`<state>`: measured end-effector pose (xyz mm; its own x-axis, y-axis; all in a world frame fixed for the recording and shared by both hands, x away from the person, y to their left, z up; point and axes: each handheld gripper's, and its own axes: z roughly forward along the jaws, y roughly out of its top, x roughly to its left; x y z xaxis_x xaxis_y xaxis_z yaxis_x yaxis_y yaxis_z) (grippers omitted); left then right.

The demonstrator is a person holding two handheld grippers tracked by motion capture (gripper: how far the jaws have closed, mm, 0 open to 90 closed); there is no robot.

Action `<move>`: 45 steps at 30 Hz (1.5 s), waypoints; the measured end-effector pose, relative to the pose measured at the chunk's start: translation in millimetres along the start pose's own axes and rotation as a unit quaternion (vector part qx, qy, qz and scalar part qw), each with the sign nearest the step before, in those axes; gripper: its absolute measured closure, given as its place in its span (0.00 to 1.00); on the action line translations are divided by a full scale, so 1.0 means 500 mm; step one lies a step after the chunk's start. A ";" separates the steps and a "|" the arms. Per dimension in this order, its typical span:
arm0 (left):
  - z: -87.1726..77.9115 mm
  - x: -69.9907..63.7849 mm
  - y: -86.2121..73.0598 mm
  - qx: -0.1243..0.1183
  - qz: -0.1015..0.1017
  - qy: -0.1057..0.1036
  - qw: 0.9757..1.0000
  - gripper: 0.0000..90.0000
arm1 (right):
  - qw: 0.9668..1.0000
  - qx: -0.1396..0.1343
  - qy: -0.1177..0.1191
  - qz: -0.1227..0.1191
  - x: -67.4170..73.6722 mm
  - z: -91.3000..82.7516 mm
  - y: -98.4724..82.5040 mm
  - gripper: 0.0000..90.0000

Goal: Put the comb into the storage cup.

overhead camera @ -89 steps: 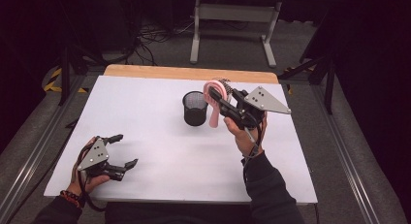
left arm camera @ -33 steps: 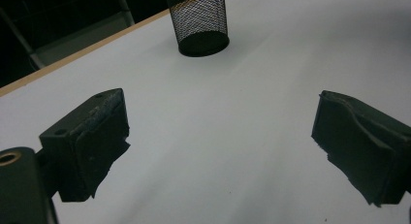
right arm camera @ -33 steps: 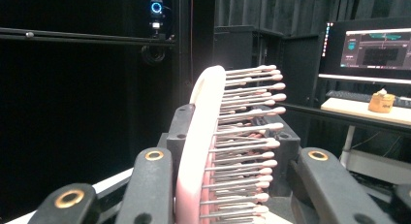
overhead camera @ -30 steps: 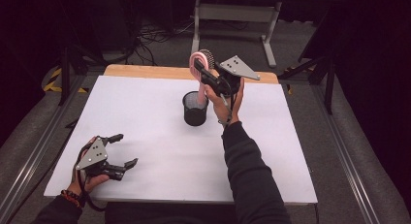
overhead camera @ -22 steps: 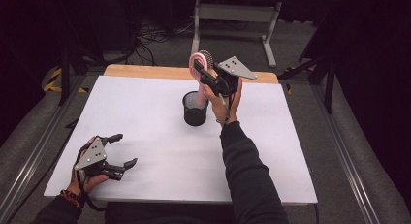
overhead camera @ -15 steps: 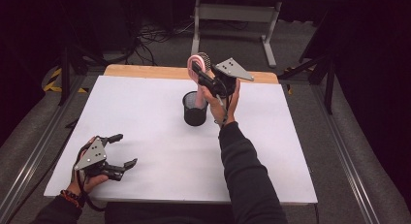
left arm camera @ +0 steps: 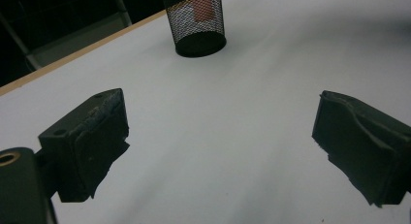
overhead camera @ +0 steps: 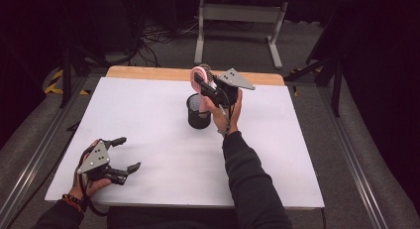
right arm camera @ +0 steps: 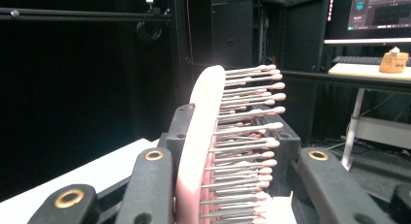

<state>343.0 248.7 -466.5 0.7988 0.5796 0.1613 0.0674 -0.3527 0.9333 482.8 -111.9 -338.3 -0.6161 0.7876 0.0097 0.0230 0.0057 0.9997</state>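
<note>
1. I have the right hand-held gripper [overhead camera: 204, 83] raised above the far middle of the white rectangular worktop [overhead camera: 163, 154], its jaws clamped on a pink plastic hairbrush with metal bristles [overhead camera: 200, 73].
2. In the right gripper view the hairbrush [right arm camera: 213, 151] stands upright between the black jaws, its pink back to the left and its bristles pointing right.
3. The black wire-mesh cylindrical cup [overhead camera: 198, 110] stands on the worktop just below and to the near left of the brush; I see the brush's lower end through the mesh [left arm camera: 199, 6] in the left gripper view.
4. My left hand-held gripper [overhead camera: 128, 153] rests at the near left corner of the worktop, well apart from the cup, jaws spread wide with nothing between them.
</note>
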 end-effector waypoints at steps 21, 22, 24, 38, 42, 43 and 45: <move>0.000 0.000 0.000 0.003 0.001 0.002 1.000 0.08 | 0.999 0.005 0.004 0.037 -0.022 -0.015 -0.059 0.69; 0.001 0.000 0.000 0.003 0.000 0.002 1.000 0.08 | 0.999 0.004 0.006 0.039 -0.023 -0.016 -0.060 0.69; 0.001 0.000 0.000 0.003 0.000 0.002 1.000 0.08 | 0.999 0.004 0.004 0.041 -0.022 -0.016 -0.060 0.68; 0.002 0.000 0.000 0.006 0.001 0.001 1.000 0.08 | 0.999 0.022 -0.004 0.034 -0.028 -0.025 -0.080 0.62; 0.003 0.000 0.000 0.007 0.001 0.000 1.000 0.08 | 0.999 0.025 -0.007 0.029 -0.025 -0.025 -0.081 0.56; 0.003 0.000 0.000 0.008 0.001 0.000 1.000 0.08 | 0.999 0.026 -0.009 0.029 -0.025 -0.025 -0.082 0.55; 0.003 0.000 0.000 0.009 0.001 0.000 1.000 0.08 | 0.999 0.029 -0.016 0.030 -0.023 -0.024 -0.082 0.53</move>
<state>343.9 247.6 -467.2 0.7992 0.5783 0.1635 0.0765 -0.3677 0.9268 479.7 -128.7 -379.1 -0.5867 0.8070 0.0672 0.1046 -0.0068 0.9945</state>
